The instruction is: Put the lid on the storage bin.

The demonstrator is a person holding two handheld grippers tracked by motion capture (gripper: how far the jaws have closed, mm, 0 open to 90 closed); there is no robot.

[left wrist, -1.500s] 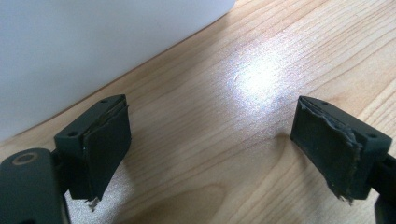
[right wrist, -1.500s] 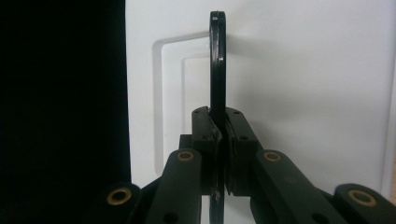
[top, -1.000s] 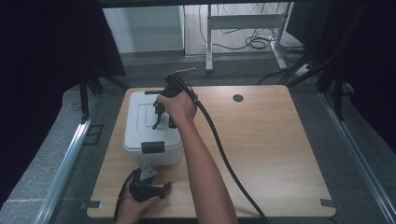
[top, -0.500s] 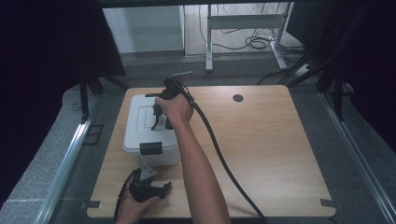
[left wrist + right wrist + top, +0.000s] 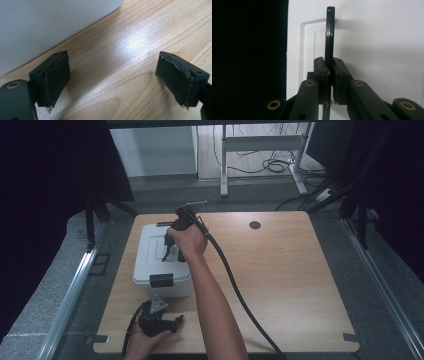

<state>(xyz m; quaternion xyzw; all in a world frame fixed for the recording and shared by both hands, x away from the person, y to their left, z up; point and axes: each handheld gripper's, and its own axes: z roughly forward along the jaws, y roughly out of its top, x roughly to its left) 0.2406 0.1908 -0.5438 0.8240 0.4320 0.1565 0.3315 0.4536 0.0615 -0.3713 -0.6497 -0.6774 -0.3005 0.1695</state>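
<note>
A white plastic box (image 5: 150, 255) with a black front latch (image 5: 161, 280) stands on the left half of the wooden table (image 5: 280, 270). Its black carry handle (image 5: 329, 32) is raised on edge from the lid. My right gripper (image 5: 329, 67) is shut on that handle, reaching over the lid (image 5: 374, 37) from above. In the high view the right gripper (image 5: 172, 247) sits over the box's middle. My left gripper (image 5: 160, 320) rests on the table just in front of the box, its jaws wide open with nothing between them; the box wall (image 5: 50, 22) lies close ahead of its fingertips (image 5: 53, 77).
A thick black cable (image 5: 235, 290) trails from the right gripper across the table to the front edge. A small dark round grommet (image 5: 255, 224) sits near the back edge. The right half of the table is bare wood. Metal rails (image 5: 70, 295) flank both sides.
The right gripper and hand have shifted slightly toward the back of the box while holding the handle. The left gripper has stayed in place.
</note>
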